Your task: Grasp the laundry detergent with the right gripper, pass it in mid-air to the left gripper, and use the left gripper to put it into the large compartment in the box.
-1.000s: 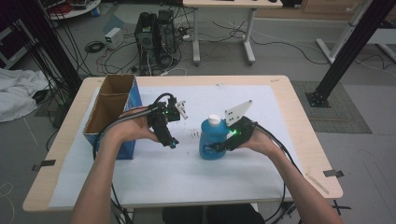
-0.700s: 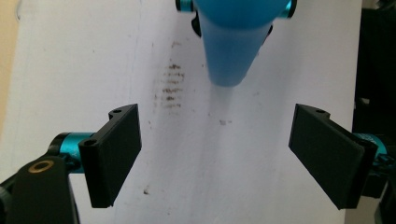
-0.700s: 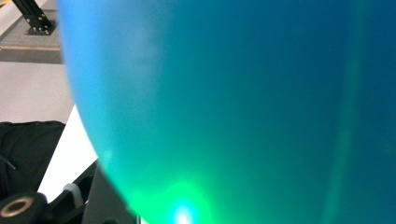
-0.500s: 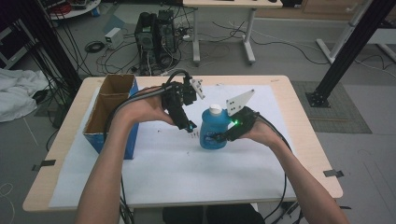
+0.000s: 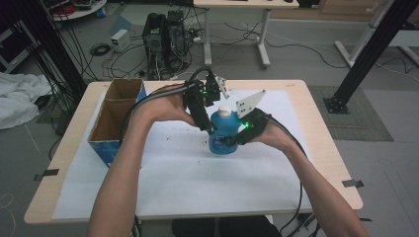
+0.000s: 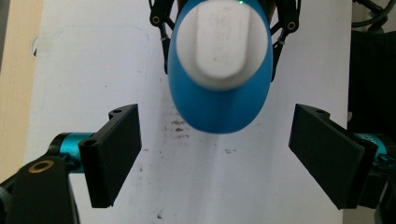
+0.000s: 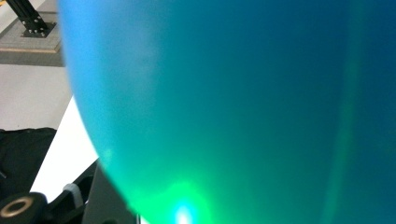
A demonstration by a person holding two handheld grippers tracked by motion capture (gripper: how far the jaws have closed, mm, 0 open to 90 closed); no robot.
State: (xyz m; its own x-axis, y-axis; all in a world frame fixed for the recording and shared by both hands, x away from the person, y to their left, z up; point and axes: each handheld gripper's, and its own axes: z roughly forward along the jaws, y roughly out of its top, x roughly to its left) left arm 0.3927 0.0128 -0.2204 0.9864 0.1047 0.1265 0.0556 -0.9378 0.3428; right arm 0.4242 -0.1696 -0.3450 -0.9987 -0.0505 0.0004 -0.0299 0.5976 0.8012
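Jaws: right gripper [image 5: 228, 139] clamps blue bottle [image 5: 224, 132] | left gripper [image 6: 215, 154] spread above white cap [image 6: 223, 43]

Blue plastic bottle [image 5: 225, 132] with white flat-topped cap [image 5: 225, 109], cap on. Upright, base on white sheet near table middle. Body rounded, wider than cap, seen from above in left gripper view [image 6: 219, 100]. Blue wall close-up in right gripper view [image 7: 233, 107].

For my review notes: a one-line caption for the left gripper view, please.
Left gripper, jaws open, looks straight down on the white cap of a blue bottle over white paper.
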